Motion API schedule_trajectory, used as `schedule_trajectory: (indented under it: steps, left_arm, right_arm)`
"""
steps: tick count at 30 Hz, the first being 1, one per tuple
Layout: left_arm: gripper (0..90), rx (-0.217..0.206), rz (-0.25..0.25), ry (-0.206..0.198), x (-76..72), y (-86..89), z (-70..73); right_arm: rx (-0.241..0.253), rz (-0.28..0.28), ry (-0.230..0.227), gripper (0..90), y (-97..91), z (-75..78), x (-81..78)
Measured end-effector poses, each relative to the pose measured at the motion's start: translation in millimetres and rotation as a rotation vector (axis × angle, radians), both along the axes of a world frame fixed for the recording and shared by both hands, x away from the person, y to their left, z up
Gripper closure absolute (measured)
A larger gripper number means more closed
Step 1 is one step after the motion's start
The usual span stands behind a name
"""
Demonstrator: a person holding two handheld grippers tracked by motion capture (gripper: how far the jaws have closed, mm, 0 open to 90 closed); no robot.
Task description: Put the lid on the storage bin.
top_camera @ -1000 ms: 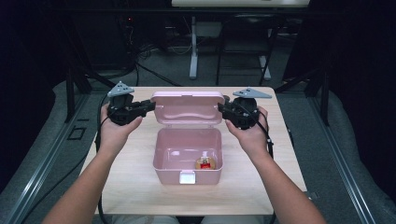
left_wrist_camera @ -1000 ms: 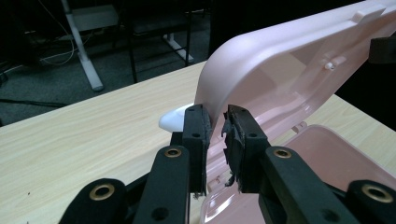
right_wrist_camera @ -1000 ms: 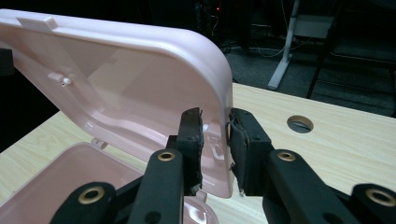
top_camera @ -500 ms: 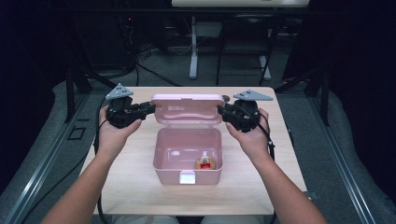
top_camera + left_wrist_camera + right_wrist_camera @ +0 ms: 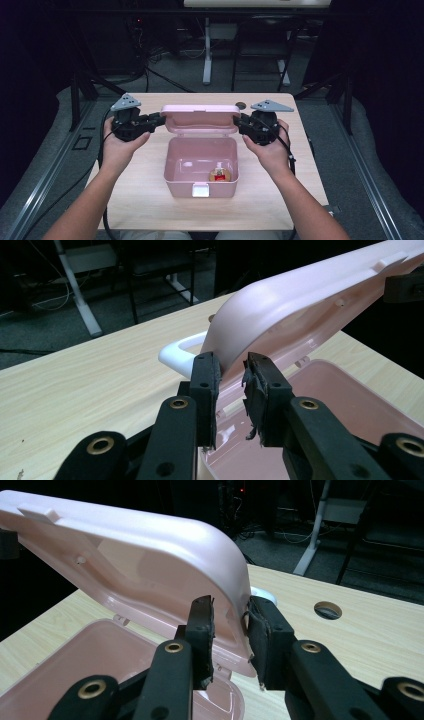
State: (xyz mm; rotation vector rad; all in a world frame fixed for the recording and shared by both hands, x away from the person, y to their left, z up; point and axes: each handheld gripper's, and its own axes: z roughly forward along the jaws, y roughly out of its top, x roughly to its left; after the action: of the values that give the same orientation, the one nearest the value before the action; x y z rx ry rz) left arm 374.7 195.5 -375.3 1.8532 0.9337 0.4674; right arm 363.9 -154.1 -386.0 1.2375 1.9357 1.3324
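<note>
Pink box (image 5: 200, 167) on tabletop (image 5: 140, 200); lid (image 5: 200, 119) half raised, long axis left-right. Left tool (image 5: 159, 120) and right tool (image 5: 239, 123) each clamp one lid end.

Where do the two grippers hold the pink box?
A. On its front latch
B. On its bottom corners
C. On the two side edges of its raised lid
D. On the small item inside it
C: the left gripper and the right gripper each pinch one side edge of the raised lid, above the open pink box.
</note>
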Motion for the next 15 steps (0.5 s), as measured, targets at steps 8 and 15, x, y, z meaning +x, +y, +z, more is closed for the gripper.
schedule_trajectory:
  steps: [8,15]
  left_arm:
    - [73.8,-0.003,-0.013,-0.005,-6.8,1.3,0.4]
    - [73.7,0.005,-0.018,-0.011,-12.1,1.5,-1.5]
  right_arm:
    - [0.006,0.013,-0.004,70.9,0.3,0.1,-5.3]
    - [-0.003,0.022,-0.01,70.4,0.1,-1.0,-9.7]
